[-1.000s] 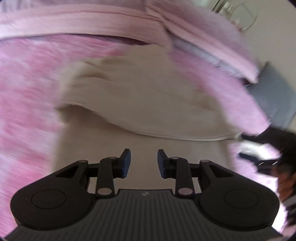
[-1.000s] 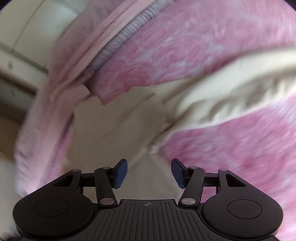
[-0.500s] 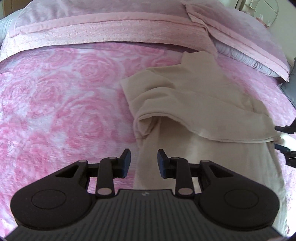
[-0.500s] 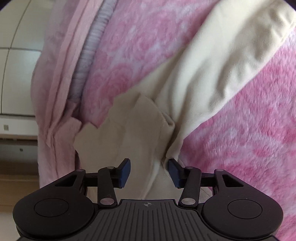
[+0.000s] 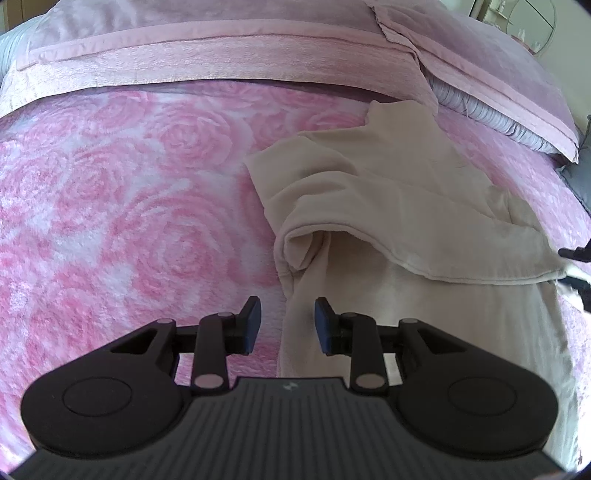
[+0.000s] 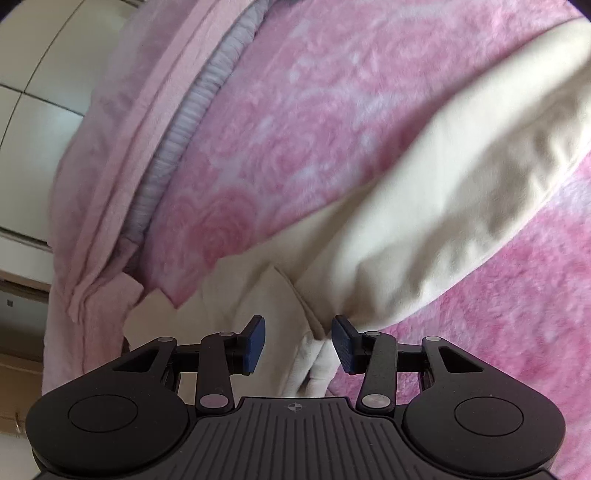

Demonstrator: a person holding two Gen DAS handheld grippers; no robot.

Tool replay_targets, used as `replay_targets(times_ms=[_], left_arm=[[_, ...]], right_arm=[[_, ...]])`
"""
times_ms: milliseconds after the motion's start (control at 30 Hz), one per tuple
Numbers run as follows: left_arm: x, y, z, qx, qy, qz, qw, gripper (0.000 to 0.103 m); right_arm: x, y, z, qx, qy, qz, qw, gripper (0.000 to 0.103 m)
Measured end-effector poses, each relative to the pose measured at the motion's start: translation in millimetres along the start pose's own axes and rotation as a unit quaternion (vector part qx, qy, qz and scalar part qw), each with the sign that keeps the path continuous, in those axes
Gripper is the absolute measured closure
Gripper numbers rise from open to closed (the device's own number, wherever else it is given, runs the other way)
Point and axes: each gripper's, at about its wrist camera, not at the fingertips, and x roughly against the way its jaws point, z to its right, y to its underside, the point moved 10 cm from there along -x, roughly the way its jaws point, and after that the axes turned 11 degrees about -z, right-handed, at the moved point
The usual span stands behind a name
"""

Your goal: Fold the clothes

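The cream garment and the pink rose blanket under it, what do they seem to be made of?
The cream garment looks like a soft matte knit, maybe cotton jersey: it drapes in limp folds and has a stitched hem. The pink rose blanket looks like plush fleece, probably synthetic: its surface is fuzzy, with the roses pressed into the pile. Neither fibre can be told for sure.

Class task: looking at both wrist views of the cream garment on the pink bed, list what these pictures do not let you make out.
- Cream garment: its near end, left wrist view, hidden behind the left gripper.
- Right gripper: left wrist view, cut off by the right edge.
- Whether the right gripper's fingers press the cloth: right wrist view, motion blur.
- Shelf objects: left wrist view, too small.
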Motion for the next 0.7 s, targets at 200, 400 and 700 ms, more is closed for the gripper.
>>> replay_targets(times_ms=[200,400,700], left_arm=[[-4,-6,0,-0.001,-0.007,0.010,0.9999,0.076],[-17,-24,12,0.000,-0.004,0.034,0.9994,0.076],[-11,-20,7,-0.088,-0.078,0.059,0.9913,0.095]], right_arm=[[23,8,-52,0.137,0.004,0.042,0.990,0.098],[56,4,-93,0.233,-0.037,0.110,0.966,0.098],[45,-14,-54,0.227,0.031,0.099,0.968,0.098]])
